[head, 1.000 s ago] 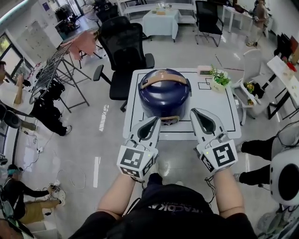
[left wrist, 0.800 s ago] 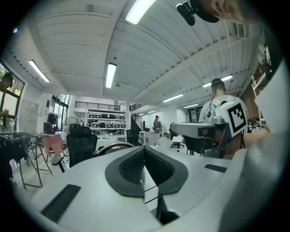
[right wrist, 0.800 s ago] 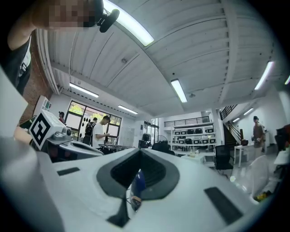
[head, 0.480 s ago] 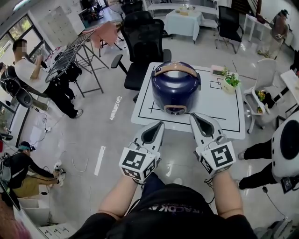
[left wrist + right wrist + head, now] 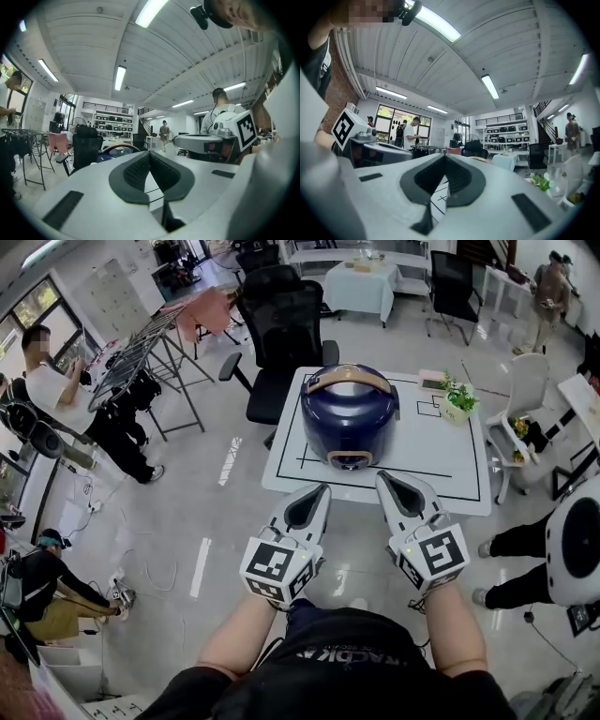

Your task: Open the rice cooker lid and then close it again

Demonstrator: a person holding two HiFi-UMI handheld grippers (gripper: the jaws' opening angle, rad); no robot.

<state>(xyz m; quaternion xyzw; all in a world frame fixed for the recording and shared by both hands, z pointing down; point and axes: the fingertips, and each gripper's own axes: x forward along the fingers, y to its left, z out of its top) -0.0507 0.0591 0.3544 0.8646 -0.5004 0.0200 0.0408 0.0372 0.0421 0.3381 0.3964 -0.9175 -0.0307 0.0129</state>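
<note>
Item: navy rice cooker (image 5: pixel 349 418), lid down, upper centre of the head view on the white table (image 5: pixel 450 474); my left gripper (image 5: pixel 322 490) and right gripper (image 5: pixel 382 477), both pinched shut and empty, sit lower centre, short of it, so I judge a level advance to its front latch (image 5: pixel 350 462) best.

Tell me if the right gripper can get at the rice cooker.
Probably yes. The right gripper, fingers shut and empty, sits just short of the table edge, and nothing stands between it and the front of the rice cooker.
</note>
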